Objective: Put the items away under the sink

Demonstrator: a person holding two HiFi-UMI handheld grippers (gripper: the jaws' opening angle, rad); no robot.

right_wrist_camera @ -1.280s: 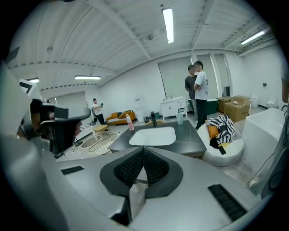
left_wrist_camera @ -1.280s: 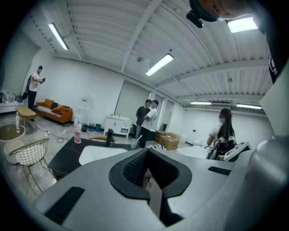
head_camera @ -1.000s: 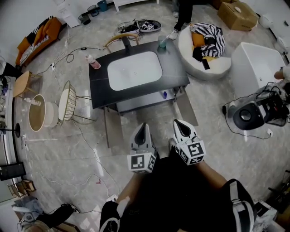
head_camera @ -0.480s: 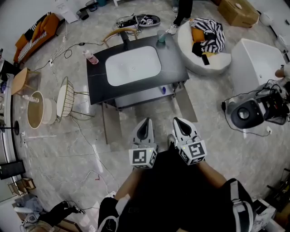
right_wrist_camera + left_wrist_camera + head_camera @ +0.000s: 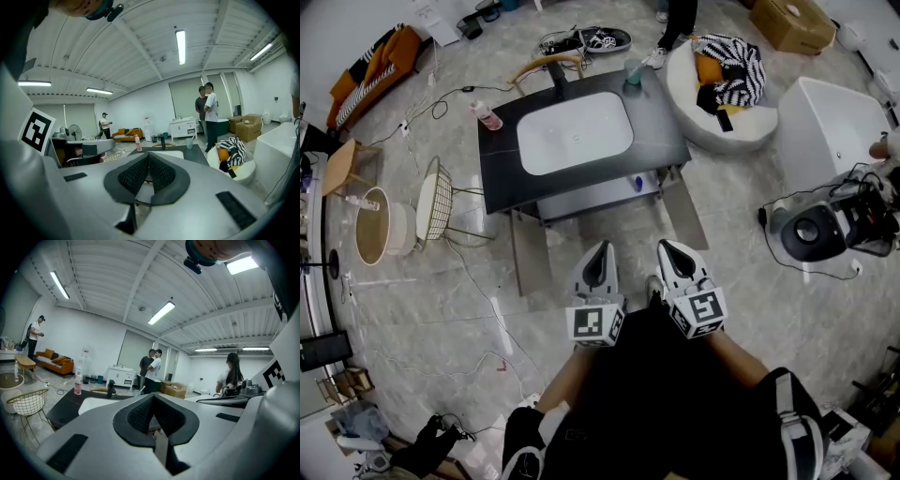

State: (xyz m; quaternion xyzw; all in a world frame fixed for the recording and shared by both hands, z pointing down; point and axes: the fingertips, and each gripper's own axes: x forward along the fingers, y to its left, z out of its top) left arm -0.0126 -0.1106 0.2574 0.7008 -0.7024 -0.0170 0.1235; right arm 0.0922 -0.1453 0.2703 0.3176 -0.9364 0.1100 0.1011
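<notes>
The black counter (image 5: 664, 133) hides most of the shelf (image 5: 589, 198) under it. A blue thing (image 5: 637, 184) there is too small to name.

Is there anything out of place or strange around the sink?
Nothing looks spilled or broken. Loose cables trail across the floor left of the sink, a tripping risk, and the cupboard doors under it stand open.

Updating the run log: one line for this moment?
left claw: shut, empty | right claw: shut, empty | sink counter: ahead, untouched
</notes>
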